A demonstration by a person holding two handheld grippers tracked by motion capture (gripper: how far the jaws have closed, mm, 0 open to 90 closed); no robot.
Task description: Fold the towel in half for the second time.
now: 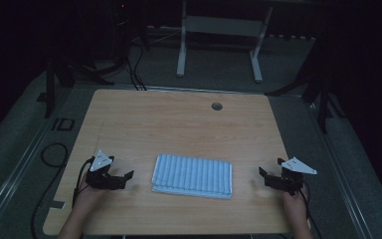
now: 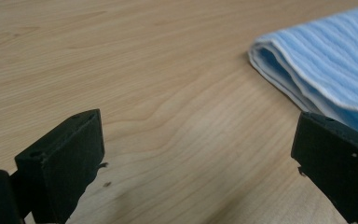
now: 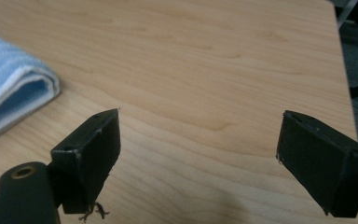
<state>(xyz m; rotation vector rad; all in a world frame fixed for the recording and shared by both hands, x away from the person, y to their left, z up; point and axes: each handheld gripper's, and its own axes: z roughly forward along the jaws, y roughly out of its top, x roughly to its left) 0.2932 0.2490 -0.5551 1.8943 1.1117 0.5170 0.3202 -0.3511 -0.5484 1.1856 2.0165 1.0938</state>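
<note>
Folded blue towel [image 1: 192, 176] near table [image 1: 179, 119] front edge, midway; left gripper [image 1: 124, 179] and right gripper [image 1: 264, 176] flanking it, both spread, empty.

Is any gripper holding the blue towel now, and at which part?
Nothing is held. The left gripper and right gripper are both open, apart from the folded towel lying between them on the table.

One folded towel [image 1: 192, 176], two grippers [image 1: 121, 179]

Bare table [image 1: 179, 124] beyond folded towel [image 1: 192, 176], seemingly open gaps beside both grippers
</note>
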